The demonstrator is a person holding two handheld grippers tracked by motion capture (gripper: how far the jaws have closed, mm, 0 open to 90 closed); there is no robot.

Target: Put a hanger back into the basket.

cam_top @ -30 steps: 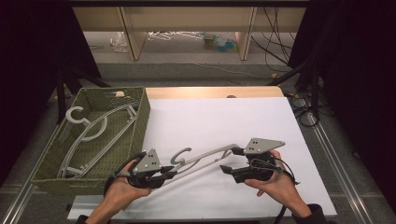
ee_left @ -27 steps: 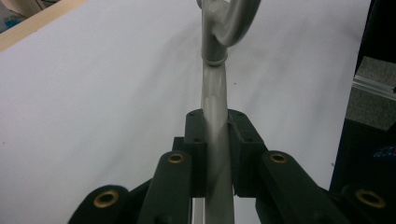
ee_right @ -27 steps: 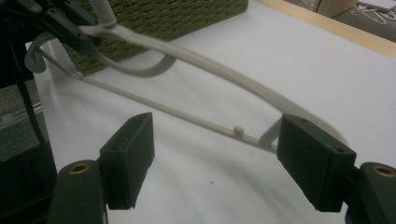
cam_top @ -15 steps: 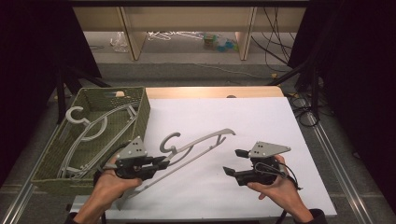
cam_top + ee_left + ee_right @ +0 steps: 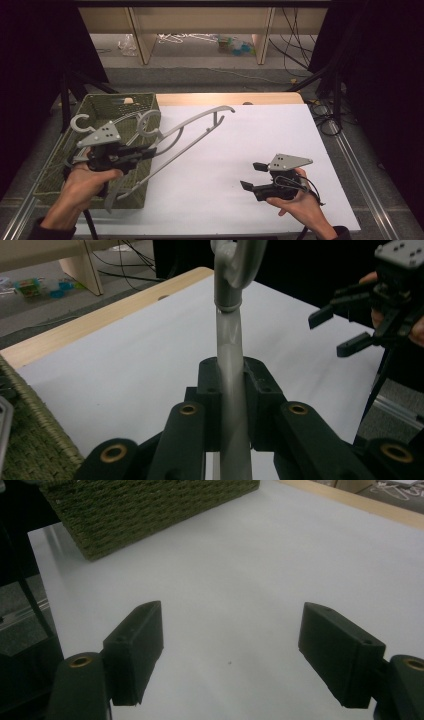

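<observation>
- The left gripper [image 5: 145,152] is clamped on a grey hanger [image 5: 185,132], held up off the table [image 5: 260,145] over the near right corner of the green woven basket [image 5: 65,170].
- In the left gripper view, its 2 black fingers [image 5: 210,390] press on either side of the hanger's flat grey arm, and the hook's neck [image 5: 227,290] rises straight above them.
- From the high view, the hanger slants from the gripper up and to the right: its hook [image 5: 148,124] curls over the basket's right wall, and its far end [image 5: 220,112] hangs above the white table top.
- A 2nd grey hanger [image 5: 82,125] lies inside the basket, its hook near the far left wall.
- The right gripper [image 5: 250,176] rests in the person's right hand [image 5: 300,205] above the near right part of the table, well apart from the hanger.
- Its fingers [image 5: 137,650] stand wide apart with nothing between them, and bare white table shows in the gap.
</observation>
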